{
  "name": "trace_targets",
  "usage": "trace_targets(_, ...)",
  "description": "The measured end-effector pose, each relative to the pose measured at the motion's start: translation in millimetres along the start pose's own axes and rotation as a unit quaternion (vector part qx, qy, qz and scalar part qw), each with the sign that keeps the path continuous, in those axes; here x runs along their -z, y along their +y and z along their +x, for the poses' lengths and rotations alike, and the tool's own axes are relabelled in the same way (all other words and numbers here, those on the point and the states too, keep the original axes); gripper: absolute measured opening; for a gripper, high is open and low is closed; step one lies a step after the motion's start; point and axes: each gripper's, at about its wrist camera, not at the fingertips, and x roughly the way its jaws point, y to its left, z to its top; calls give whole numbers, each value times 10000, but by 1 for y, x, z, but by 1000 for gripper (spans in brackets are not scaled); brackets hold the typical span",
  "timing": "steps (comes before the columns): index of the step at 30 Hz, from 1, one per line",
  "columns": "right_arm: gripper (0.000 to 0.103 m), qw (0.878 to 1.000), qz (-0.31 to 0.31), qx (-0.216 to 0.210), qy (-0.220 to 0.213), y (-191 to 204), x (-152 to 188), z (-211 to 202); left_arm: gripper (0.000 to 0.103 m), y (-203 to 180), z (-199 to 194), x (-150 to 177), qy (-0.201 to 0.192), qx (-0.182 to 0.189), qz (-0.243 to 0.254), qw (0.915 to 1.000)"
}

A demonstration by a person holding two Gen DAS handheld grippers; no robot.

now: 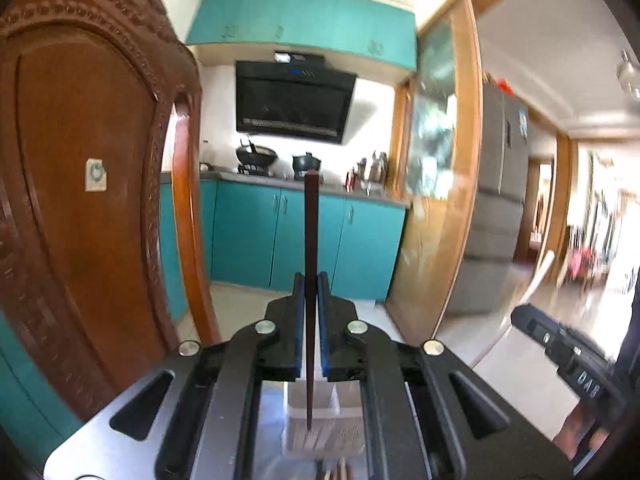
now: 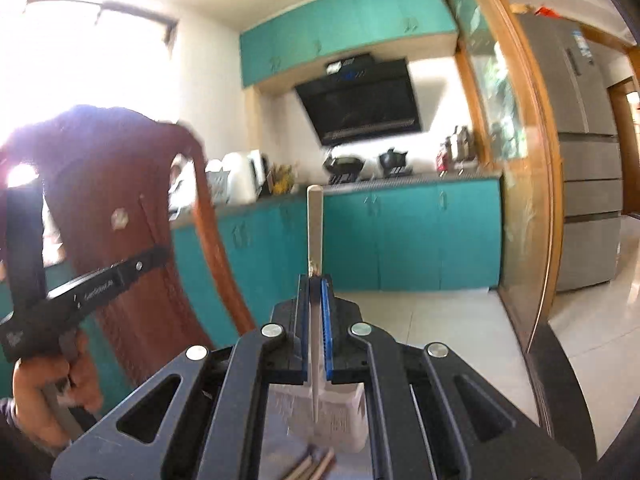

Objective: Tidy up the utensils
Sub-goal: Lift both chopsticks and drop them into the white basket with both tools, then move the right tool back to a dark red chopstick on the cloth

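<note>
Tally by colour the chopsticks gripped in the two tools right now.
Dark brown chopstick, in the left tool: 1
Pale chopstick, in the right tool: 1
Total: 2

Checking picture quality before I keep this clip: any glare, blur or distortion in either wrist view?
Left wrist view: strong fisheye bending, right side smeared, dark chopstick in the left gripper fairly sharp. Right wrist view: window blown out, washing over the chair back; pale chopstick in the right gripper readable.
</note>
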Motion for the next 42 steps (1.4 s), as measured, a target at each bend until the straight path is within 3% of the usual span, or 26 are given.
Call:
trace_targets(5,6,9998,37,176,-20,3,20,44,7,5,48,12,-132,-108,-280,9995)
trace_targets(11,6,9971,-200,408,612,2,59,86,7,3,99,49,306,-443,46,9985)
trace_targets(18,7,9936,-355,524,930,4,74,98,7,8,113,67,655,-579,255,9958)
trace_targets(25,28,9949,-539,486,695,14,69,65,13,8,99,68,586,-568,410,9958)
trace_targets(29,31,9951,-796,281,512,23,71,27,20,10,77,67,520,-478,493,9963)
trace_targets(32,32,9938,-872,97,687,22,87,11,27,11,60,73,578,-379,572,9960)
trace_targets(34,32,9903,-725,-89,1184,12,108,12,30,12,50,81,694,-290,588,9954)
trace_targets(37,33,9709,-287,-179,2372,-6,146,35,30,12,47,99,1052,-238,703,9917)
trace_targets(39,33,9468,-143,-42,3216,-13,175,59,30,11,50,110,1305,-271,835,9875)
trace_targets(42,32,9219,-131,14,3872,-10,207,80,30,12,55,120,1560,-276,861,9836)
